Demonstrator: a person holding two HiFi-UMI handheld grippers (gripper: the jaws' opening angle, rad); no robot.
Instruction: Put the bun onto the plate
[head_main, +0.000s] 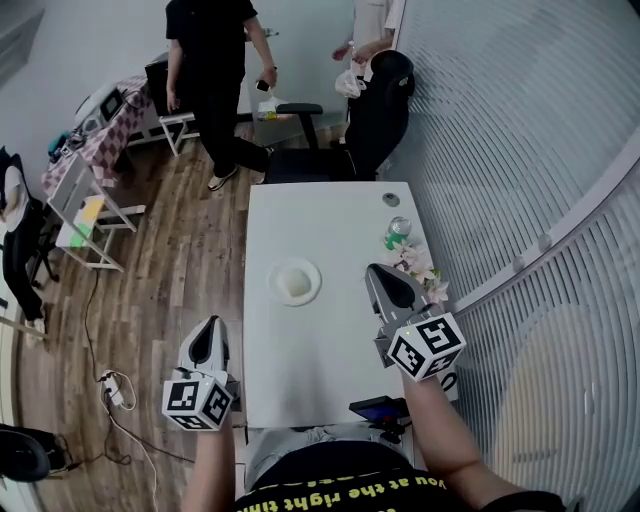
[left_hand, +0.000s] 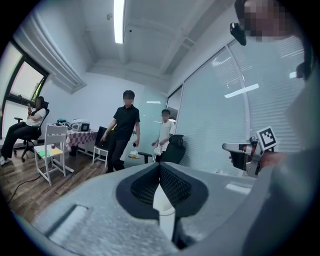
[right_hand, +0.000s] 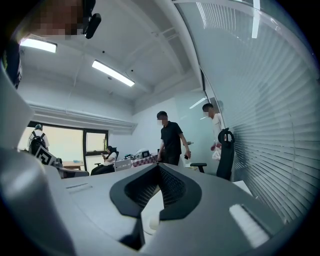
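A pale round bun lies on a small white plate in the middle of the white table. My left gripper hangs off the table's left side, near the front corner, with its jaws together and nothing in them. My right gripper is held above the table's right part, to the right of the plate and apart from it, also shut and empty. In the left gripper view the pads of the left gripper meet at the tip. The right gripper view shows the same for the right gripper.
A green can, a bunch of pale flowers and a small round object stand along the table's right edge. A dark device lies at the front edge. A black office chair and two standing people are beyond the far end.
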